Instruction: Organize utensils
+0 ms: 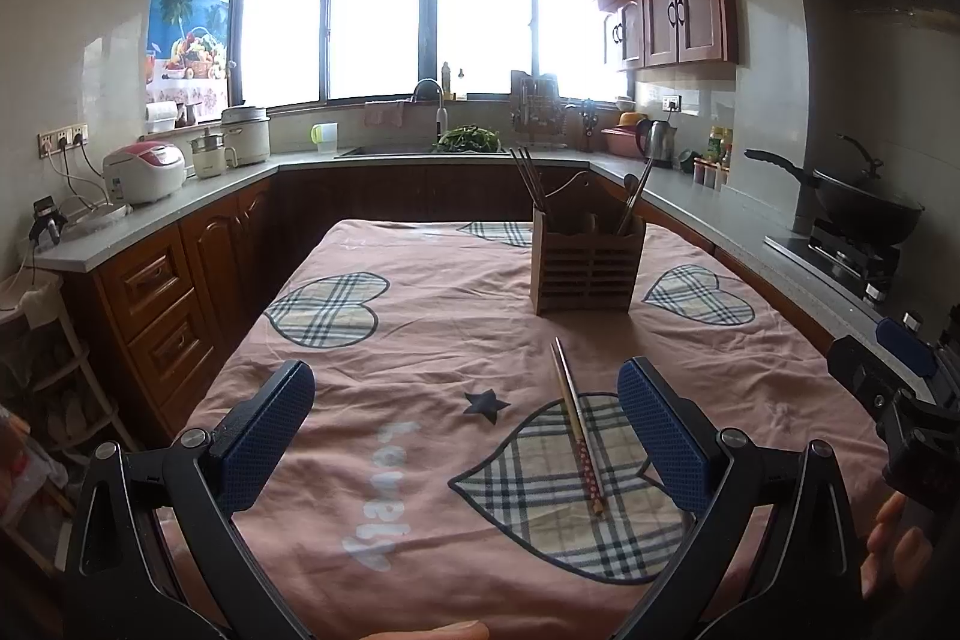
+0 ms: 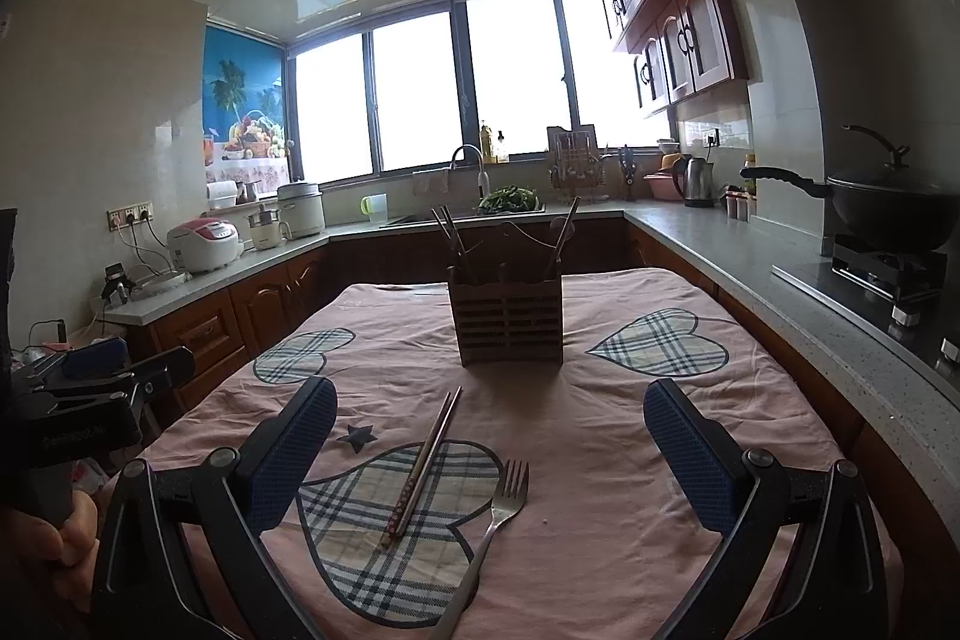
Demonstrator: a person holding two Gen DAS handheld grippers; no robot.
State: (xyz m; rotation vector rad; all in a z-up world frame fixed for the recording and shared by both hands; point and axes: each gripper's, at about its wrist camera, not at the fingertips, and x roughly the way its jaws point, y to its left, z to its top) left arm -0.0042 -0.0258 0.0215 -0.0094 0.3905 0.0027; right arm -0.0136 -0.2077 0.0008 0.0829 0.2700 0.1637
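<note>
Nearest: both grippers held low over the table's near edge, jaws spread wide, nothing between the pads; left gripper [image 1: 465, 436] and right gripper [image 2: 489, 451] side by side, each empty and released, presumably hovering so either can drop onto what lies loose on the cloth. Just ahead of them, on the plaid heart patch of the pink tablecloth [image 2: 600, 400], a pair of chopsticks [image 2: 423, 466] lying together, patterned ends toward the person, tips pointing toward the holder; a metal fork [image 2: 501, 508] just beside them to the right, tines pointing away, handle running under the right gripper's view. Fork not visible from the left wrist view. Both pieces flat on soft fabric, so a pinch from above looks workable, though thin sticks may roll apart. Further back, mid-table and well apart from the loose pieces: slatted wooden utensil holder [image 2: 507, 322], upright, already carrying chopsticks in its left compartment and what seems a spoon or ladle handle on the right. Judged: sorting partly done, two items left. Beyond, kitchen counter and bright windows
</note>
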